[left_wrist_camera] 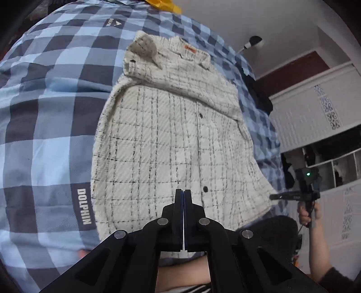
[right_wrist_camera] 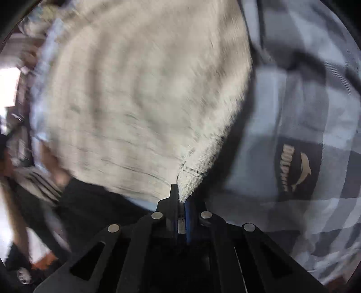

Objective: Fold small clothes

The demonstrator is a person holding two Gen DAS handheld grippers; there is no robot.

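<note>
A small cream jacket (left_wrist_camera: 171, 135) with thin black check lines and dark snap buttons lies front up on the bed, collar at the far end, one sleeve folded across the chest. My left gripper (left_wrist_camera: 183, 193) is shut and empty, hovering over the jacket's near hem. My right gripper (right_wrist_camera: 180, 196) is shut on the jacket's (right_wrist_camera: 140, 94) hem corner (right_wrist_camera: 188, 180); it also shows in the left wrist view (left_wrist_camera: 291, 196) at the jacket's right bottom corner. The right wrist view is motion-blurred.
A blue, navy and white checked bedcover (left_wrist_camera: 49, 117) with "DOLPHIN" labels (left_wrist_camera: 84, 206) lies under the jacket. A yellow item (left_wrist_camera: 164, 5) lies at the far end. White cabinets and shelves (left_wrist_camera: 327, 139) stand to the right. A dark cloth (left_wrist_camera: 259, 94) lies at the bed's right edge.
</note>
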